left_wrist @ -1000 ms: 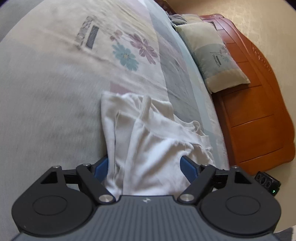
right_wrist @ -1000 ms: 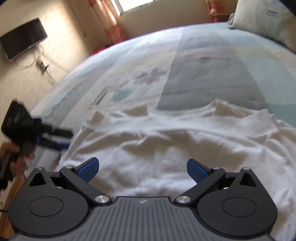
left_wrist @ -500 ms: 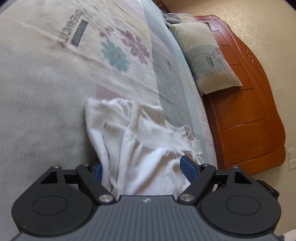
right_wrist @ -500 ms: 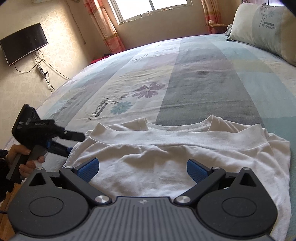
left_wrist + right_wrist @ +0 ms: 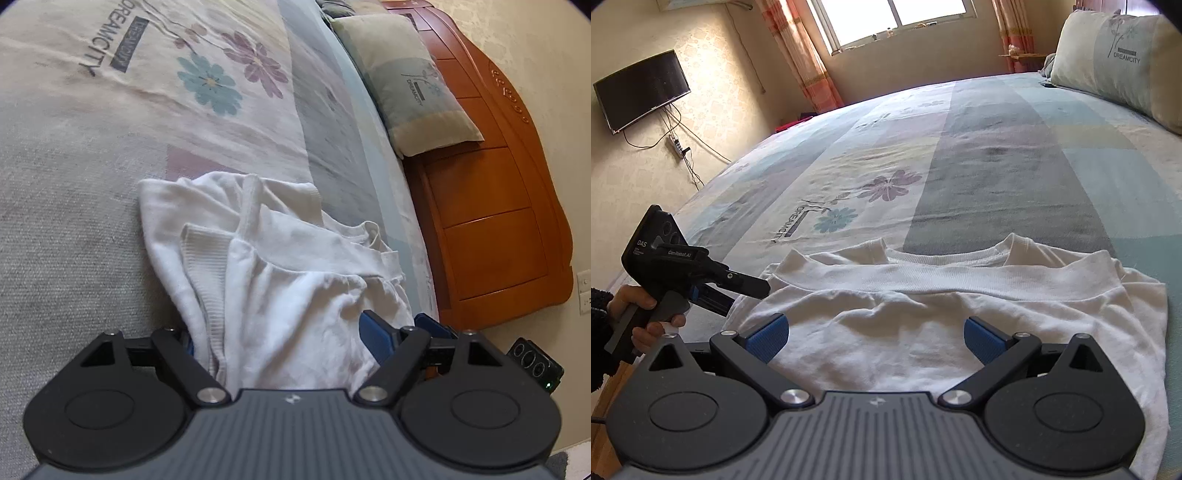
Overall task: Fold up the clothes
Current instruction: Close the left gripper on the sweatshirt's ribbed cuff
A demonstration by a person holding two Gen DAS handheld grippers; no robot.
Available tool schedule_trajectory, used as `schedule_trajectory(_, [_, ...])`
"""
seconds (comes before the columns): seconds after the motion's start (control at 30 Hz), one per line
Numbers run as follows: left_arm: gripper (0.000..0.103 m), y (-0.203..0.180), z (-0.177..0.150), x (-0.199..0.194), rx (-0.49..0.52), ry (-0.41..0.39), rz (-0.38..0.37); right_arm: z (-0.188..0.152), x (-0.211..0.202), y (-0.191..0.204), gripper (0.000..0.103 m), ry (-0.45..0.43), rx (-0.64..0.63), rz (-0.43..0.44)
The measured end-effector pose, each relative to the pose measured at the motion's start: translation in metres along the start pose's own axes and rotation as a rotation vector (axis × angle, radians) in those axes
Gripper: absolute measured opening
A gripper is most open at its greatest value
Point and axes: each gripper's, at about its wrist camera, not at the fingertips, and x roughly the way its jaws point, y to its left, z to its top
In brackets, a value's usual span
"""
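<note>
Bed (image 5: 997,155): patchwork sheet with flower prints and lettering carries everything; both my views are sharper than a second ago, when they were smeared by motion.
Headboard (image 5: 491,192): orange wood, along the right of my left view; more of it shows than a second ago.
Pillow (image 5: 410,81): lies against the headboard, well apart from the garment.
White sweatshirt (image 5: 945,302): lies on the bed's near edge, folded across, ribbed hem band just below the neckline. A second ago it looked rumpled; now it lies flatter.
Left gripper (image 5: 284,343): my blue fingers (image 5: 376,334) are spread wide on either side of the garment's bunched side edge, not pinching it; the left pad is mostly hidden by cloth. In my right view it reaches the garment's left edge (image 5: 713,291), nearer than before.
Right gripper (image 5: 875,332): fingers (image 5: 766,334) wide apart, holding nothing, over the near half of the sweatshirt, as before.
</note>
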Motion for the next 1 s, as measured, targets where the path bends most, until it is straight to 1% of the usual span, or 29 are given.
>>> schedule_trajectory(0.1, [0.08,0.003,-0.009,-0.004,-0.027,0.007,-0.011,0.0,-0.002,0.0,0.103,0.001,-0.003,-0.003])
schedule_trajectory(0.23, [0.081,0.002,-0.015,-0.002,-0.012,0.033,-0.026,-0.001,-0.004,0.0,0.103,0.007,-0.01,0.004])
schedule_trajectory(0.3, [0.082,0.004,-0.007,0.005,-0.02,0.038,-0.052,-0.001,-0.004,0.0,0.103,0.005,-0.002,0.013])
schedule_trajectory(0.37, [0.082,0.0,0.0,0.015,0.021,0.044,-0.067,-0.001,-0.004,0.001,0.103,0.004,0.006,0.022])
schedule_trajectory(0.43, [0.082,-0.003,0.003,0.018,0.04,0.055,-0.071,-0.001,-0.004,0.002,0.103,0.003,0.013,0.029])
schedule_trajectory(0.5, [0.081,-0.001,0.0,0.015,0.019,0.069,-0.079,-0.002,-0.005,0.002,0.103,0.005,0.012,0.028])
schedule_trajectory(0.57, [0.081,0.001,-0.008,0.01,0.028,0.092,-0.09,-0.003,-0.006,0.001,0.103,0.006,0.011,0.026])
schedule_trajectory(0.63, [0.078,0.002,-0.01,0.009,0.037,0.095,-0.083,-0.004,-0.004,-0.001,0.103,0.009,0.026,0.031])
schedule_trajectory(0.73, [0.077,0.0,-0.003,0.015,0.047,0.097,-0.074,-0.006,0.0,-0.006,0.103,0.014,0.058,0.043])
schedule_trajectory(0.8, [0.077,-0.004,0.0,0.019,0.084,0.102,-0.07,-0.007,0.002,-0.008,0.103,0.017,0.08,0.051])
schedule_trajectory(0.87, [0.076,-0.005,0.001,0.02,0.084,0.107,-0.059,-0.009,0.004,-0.01,0.103,0.018,0.1,0.062])
schedule_trajectory(0.9, [0.069,-0.007,0.0,0.019,0.093,0.105,-0.03,-0.009,0.004,-0.01,0.103,0.021,0.103,0.062])
schedule_trajectory(0.93, [0.058,-0.009,-0.001,0.018,0.103,0.103,-0.002,-0.01,0.004,-0.01,0.103,0.024,0.104,0.06])
schedule_trajectory(0.97, [0.05,-0.011,-0.003,0.017,0.113,0.101,0.031,-0.01,0.004,-0.011,0.103,0.024,0.105,0.059])
schedule_trajectory(1.0, [0.029,-0.012,-0.004,0.016,0.125,0.096,0.086,-0.01,0.003,-0.012,0.103,0.024,0.109,0.059])
